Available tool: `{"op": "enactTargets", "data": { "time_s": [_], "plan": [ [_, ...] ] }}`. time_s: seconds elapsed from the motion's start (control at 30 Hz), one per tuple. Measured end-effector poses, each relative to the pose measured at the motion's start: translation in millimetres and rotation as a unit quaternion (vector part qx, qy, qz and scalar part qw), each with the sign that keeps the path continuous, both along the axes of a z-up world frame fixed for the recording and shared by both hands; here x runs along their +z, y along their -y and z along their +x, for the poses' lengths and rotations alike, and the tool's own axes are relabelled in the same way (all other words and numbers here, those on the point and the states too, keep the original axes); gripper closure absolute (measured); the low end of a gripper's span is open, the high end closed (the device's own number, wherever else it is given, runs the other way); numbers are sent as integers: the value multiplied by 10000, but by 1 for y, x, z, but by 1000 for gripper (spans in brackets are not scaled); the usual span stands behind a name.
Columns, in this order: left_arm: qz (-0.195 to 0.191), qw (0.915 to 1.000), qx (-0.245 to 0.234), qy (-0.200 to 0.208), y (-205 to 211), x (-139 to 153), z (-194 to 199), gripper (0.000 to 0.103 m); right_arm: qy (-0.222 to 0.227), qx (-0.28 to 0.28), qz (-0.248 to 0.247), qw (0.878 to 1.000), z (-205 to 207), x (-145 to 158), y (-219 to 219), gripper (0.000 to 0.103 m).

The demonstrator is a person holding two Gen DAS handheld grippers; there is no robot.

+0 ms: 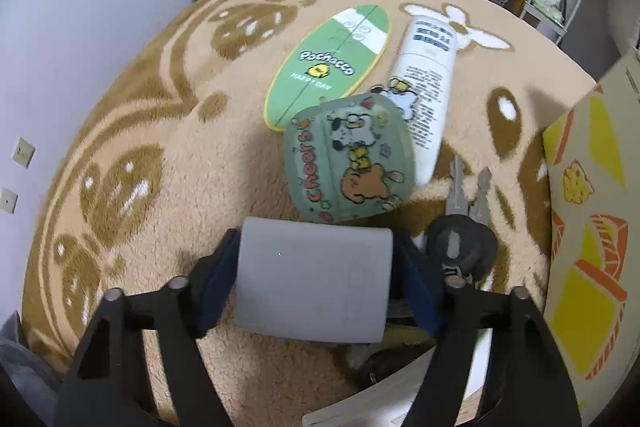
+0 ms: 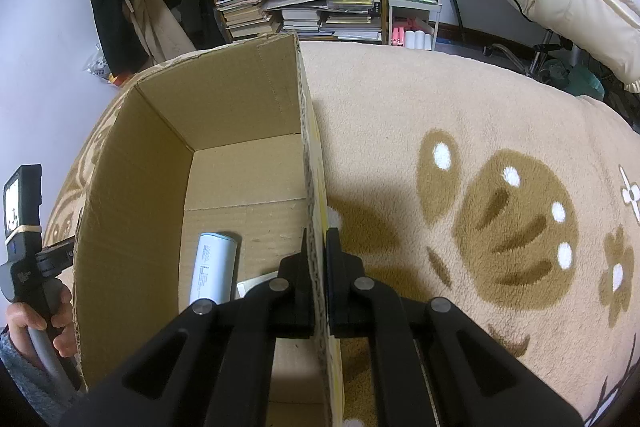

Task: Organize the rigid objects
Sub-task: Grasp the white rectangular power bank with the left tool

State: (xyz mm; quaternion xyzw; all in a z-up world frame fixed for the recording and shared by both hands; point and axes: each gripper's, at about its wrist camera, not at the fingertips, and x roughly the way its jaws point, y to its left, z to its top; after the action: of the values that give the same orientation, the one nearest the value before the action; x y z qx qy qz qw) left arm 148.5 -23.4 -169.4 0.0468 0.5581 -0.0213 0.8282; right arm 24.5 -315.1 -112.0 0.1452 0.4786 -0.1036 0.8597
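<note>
The left gripper [image 1: 314, 283] has its two fingers clamped on the sides of a grey rounded block [image 1: 314, 287], held just above the fuzzy tan rug [image 1: 160, 147]. Right past the block lies a round green pouch [image 1: 348, 159] with cartoon animals and "cheers" on it. It overlaps the near end of a green oval card [image 1: 328, 63] that reads "Pochacco Happy Day". A white tube [image 1: 428, 95] lies just beside the pouch on the right, and a bunch of keys [image 1: 464, 227] with a black head sits near the right finger. The printed outside of the cardboard box [image 2: 240, 131] shows at the right edge of the left wrist view.

Over on the right wrist view, the right gripper [image 2: 318, 267] is pinched shut on the box's right wall, one finger inside, one outside. Inside the box, a white power bank [image 2: 214, 267] lies on the bottom, with the corner of something white and flat just beside it, mostly hidden. At the left edge, a hand [image 2: 36, 327] grips the handle of the other gripper, outside the box's left wall.
</note>
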Motion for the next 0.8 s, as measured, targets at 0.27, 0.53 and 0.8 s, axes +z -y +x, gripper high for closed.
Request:
{"op": "enactTargets", "data": {
  "time_s": [0.27,0.53,0.8],
  "plan": [
    [-37,9999,76,-72,-2,5,1,43,-2,4,-6,10000,0,0,0,98],
    [264,9996,-4,132,2,15,-5,43,1,4,-11,10000,0,0,0,98],
    [200,9985,-46,503,1,42,-14,43,2,2,-16,10000,0,0,-1,98]
  ]
}}
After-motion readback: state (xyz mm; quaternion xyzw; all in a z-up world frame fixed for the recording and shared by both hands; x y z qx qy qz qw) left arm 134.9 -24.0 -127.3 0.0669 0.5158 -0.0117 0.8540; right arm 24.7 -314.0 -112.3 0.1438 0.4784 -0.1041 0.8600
